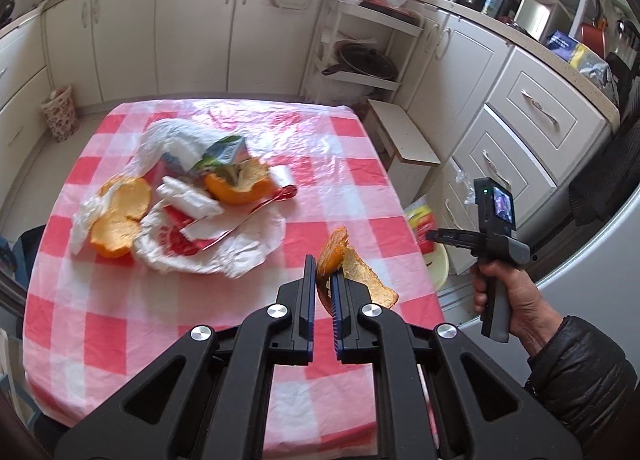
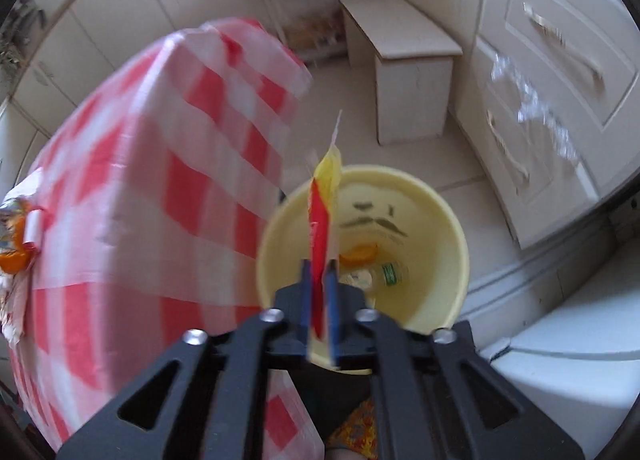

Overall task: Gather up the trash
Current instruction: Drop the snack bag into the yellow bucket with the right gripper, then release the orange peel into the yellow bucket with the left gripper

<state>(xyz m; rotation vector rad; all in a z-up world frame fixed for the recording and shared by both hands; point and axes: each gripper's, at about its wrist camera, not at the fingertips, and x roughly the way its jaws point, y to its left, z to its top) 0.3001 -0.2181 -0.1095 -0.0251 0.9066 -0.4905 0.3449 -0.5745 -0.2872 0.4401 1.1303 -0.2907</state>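
In the left wrist view my left gripper [image 1: 322, 274] is shut on a piece of orange peel [image 1: 334, 250] above the near right part of the checked table [image 1: 120, 324]. More trash lies mid-table: orange peel halves [image 1: 120, 216], a small carton [image 1: 228, 150], white wrappers [image 1: 188, 200] and a red spoon [image 1: 256, 212]. In the right wrist view my right gripper [image 2: 319, 268] is closed on a red and yellow wrapper [image 2: 322, 204] that stands upright over the pale yellow bin [image 2: 448, 220]. The bin holds a bottle [image 2: 384, 274] and an orange scrap [image 2: 362, 252].
The bin stands on the floor just off the table's right edge [image 2: 280, 140]. A low white stool [image 2: 404, 72] is beyond it, with drawer cabinets [image 2: 560, 80] to the right. A person's hand [image 1: 504, 292] holds the right gripper's handle beside the table.
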